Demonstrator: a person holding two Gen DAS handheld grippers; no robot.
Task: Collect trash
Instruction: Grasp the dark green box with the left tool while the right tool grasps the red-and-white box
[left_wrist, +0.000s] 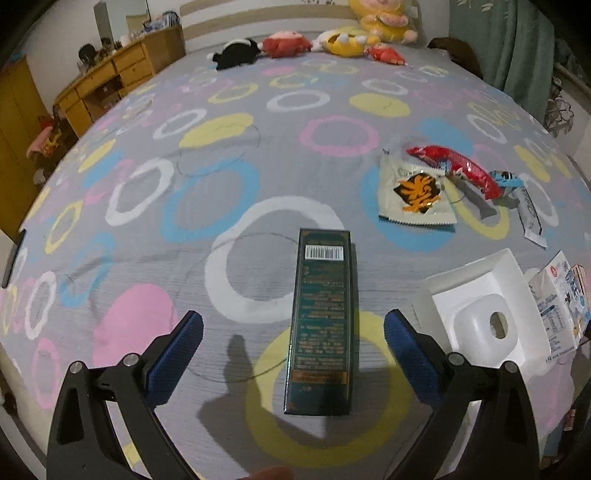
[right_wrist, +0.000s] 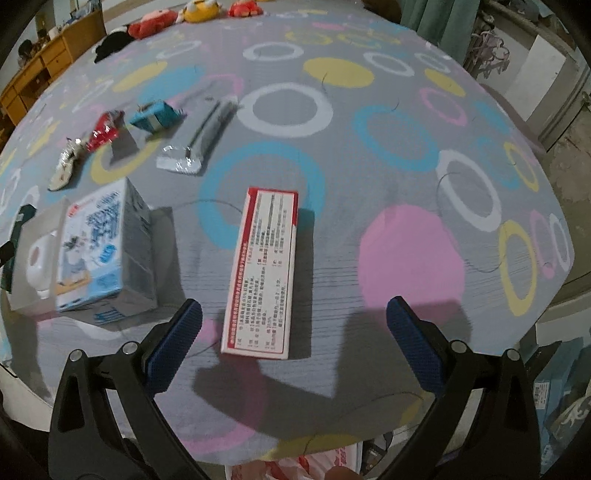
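Seen from the left wrist, the left gripper (left_wrist: 293, 332) has its blue-padded fingers (left_wrist: 173, 354) spread wide and holding nothing. A long dark green cardboard box (left_wrist: 319, 321) lies flat on the bed (left_wrist: 229, 155), between the pads but touching neither. To its right sits a white moulded plastic tray (left_wrist: 480, 314), and beside that a blue-and-white printed carton (left_wrist: 561, 306). Farther back lie a white snack wrapper with an orange print (left_wrist: 413, 195) and a red foil wrapper (left_wrist: 458, 168).

Over on the right wrist view, the right gripper (right_wrist: 294, 330) is likewise wide open and empty. A red-and-white flat cardboard box (right_wrist: 264, 273) lies between its pads, clear of both. A silver foil wrapper (right_wrist: 201, 142) lies behind it.
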